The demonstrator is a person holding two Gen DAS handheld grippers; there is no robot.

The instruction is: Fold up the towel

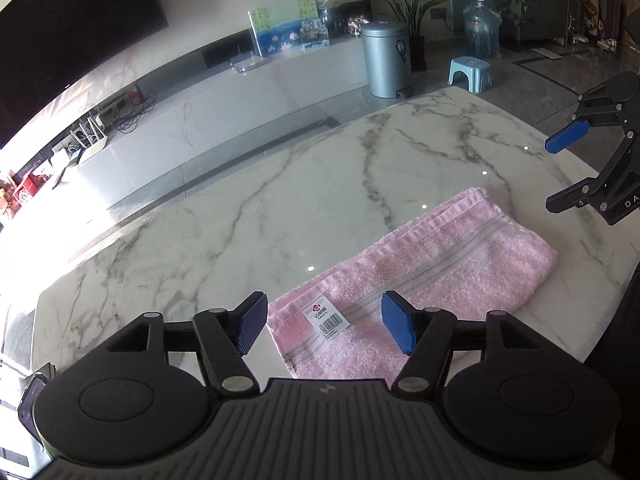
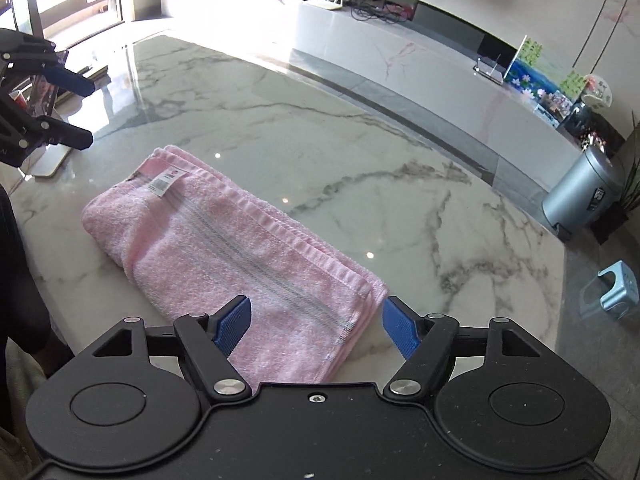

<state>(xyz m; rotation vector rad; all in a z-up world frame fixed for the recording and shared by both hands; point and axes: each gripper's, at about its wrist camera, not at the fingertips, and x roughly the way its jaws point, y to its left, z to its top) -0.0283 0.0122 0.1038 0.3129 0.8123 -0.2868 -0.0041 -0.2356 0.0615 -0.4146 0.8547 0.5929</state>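
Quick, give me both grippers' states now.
Left gripper: open, holding nothing, above the pink towel.
Right gripper: open, holding nothing.

- Towel [image 1: 416, 276]: folded, lying flat on the bench [image 1: 280, 184], near its front edge.
- Left hand-held gripper [image 1: 324, 328]: above the towel's labelled end.
- Right hand-held gripper [image 2: 316, 330]: above the towel's opposite end.
- Bin [image 1: 386, 60]: on the floor beyond the bench.
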